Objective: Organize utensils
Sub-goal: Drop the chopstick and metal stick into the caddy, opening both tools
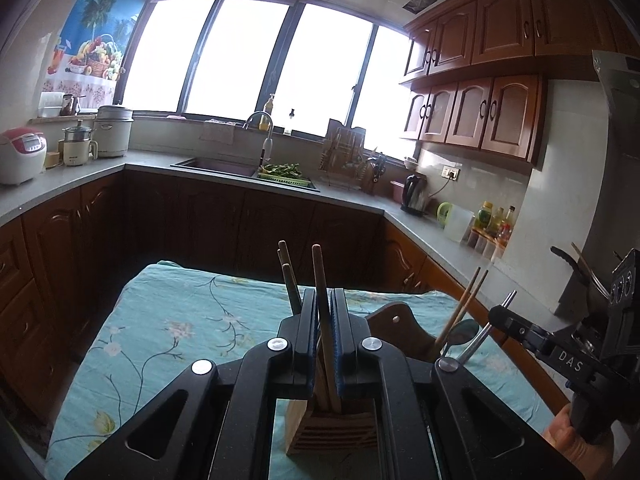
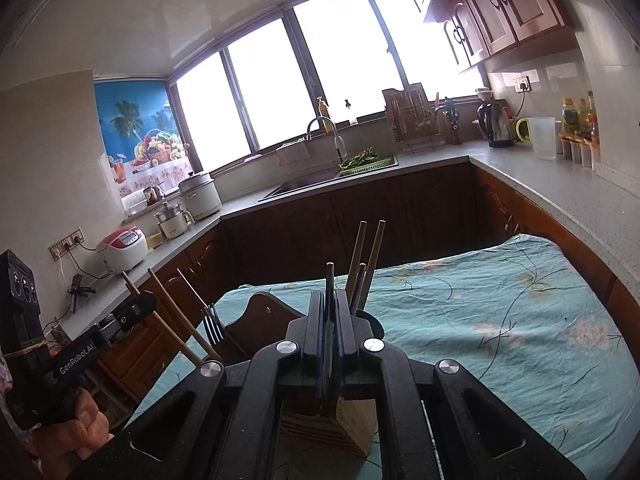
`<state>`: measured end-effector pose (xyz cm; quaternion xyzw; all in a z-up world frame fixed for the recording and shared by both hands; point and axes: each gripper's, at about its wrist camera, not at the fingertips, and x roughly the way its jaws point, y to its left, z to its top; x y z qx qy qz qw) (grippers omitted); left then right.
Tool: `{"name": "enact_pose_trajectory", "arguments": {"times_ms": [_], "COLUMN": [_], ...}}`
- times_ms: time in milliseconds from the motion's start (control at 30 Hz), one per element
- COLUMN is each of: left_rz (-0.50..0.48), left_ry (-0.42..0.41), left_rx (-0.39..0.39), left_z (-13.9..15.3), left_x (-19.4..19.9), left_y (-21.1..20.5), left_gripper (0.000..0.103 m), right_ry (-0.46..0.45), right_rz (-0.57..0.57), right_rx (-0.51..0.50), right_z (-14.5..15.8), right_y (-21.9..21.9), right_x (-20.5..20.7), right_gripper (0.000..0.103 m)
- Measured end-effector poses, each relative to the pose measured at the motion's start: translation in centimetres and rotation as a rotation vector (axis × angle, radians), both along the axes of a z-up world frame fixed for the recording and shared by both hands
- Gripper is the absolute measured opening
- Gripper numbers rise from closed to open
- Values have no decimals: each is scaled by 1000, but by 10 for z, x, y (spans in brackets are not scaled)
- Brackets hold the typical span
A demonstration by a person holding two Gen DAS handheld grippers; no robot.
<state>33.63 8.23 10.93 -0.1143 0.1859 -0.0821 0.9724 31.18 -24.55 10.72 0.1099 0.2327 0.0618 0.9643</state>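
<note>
My left gripper is shut on one brown chopstick that stands nearly upright over a light slatted wooden holder. Two more chopsticks rise just behind its left finger. My right gripper is shut on a slim dark utensil handle, above the same kind of wooden holder. Chopsticks stand behind it. A dark wooden back panel with a hole sits between the two grippers. A fork stands beside it.
The holder stands on a table under a teal floral cloth. A hand grips the left tool. Chopsticks, a spoon and steel handles stick up at the right. Kitchen counters, a sink and cabinets ring the table.
</note>
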Motion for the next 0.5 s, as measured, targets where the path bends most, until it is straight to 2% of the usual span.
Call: {"name": "enact_pose_trajectory", "arguments": {"times_ms": [500], "left_rz": [-19], "left_ry": [50], "left_rx": [5], "left_z": [-1], "left_x": [7], "left_y": [3], "left_gripper": [6], "right_ry": [21], "right_rz": [-4], "right_rx": [24], "right_z": [-3], "right_y": [-6], "right_x": [2], "right_gripper": [5]}}
